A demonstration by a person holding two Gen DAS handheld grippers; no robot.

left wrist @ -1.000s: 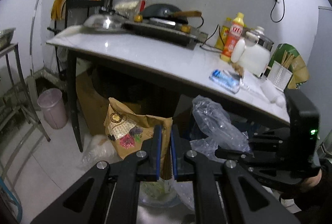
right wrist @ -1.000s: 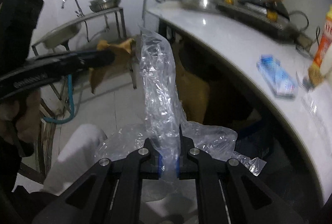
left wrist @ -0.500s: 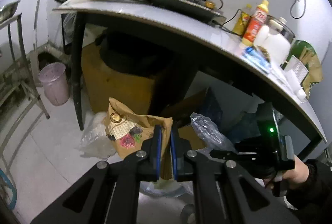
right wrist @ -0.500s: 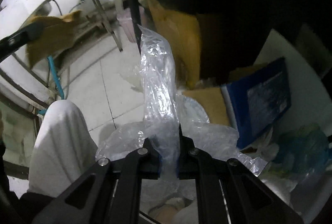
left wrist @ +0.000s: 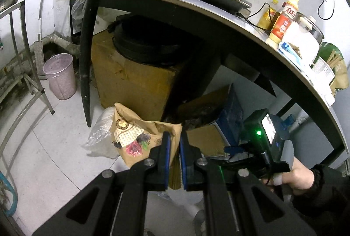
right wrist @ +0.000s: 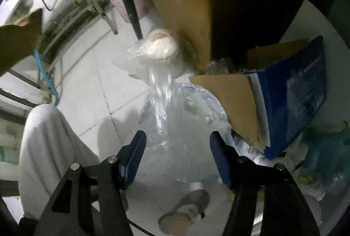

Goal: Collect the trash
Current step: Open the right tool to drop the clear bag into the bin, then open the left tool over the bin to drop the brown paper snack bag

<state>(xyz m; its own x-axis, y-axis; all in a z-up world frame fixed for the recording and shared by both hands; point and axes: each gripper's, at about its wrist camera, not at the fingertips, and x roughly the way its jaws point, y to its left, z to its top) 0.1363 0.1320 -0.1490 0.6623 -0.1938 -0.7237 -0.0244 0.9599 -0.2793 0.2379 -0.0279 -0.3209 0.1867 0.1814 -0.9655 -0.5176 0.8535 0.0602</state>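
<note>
Left gripper (left wrist: 174,154) is clamped on the top edge of the crumpled brown paper bag with a printed label (left wrist: 140,139). I hold it by the rim so it hangs clear of the floor and I keep it in hand while the other side works.

Right gripper (right wrist: 177,159) points steeply down at the floor by the table leg; its jaws are opening. The crinkled clear plastic bag (right wrist: 175,113) sits between the blue pads (right wrist: 136,155), but they don't press on it, so it looks released, not carried. It lies just beside the open blue-and-brown cardboard box (right wrist: 284,91) under the table, whose flaps stand up and which seems to have rubbish in it already. My guess: that spot is the drop point.

Can't tell if the plastic is fully down or draped on something; view is blurred. My white trouser leg (right wrist: 43,144) and grey shoe (right wrist: 186,212) are close below, so I'm crouched over the pile.

Likely next: paper bag goes the same way.
</note>
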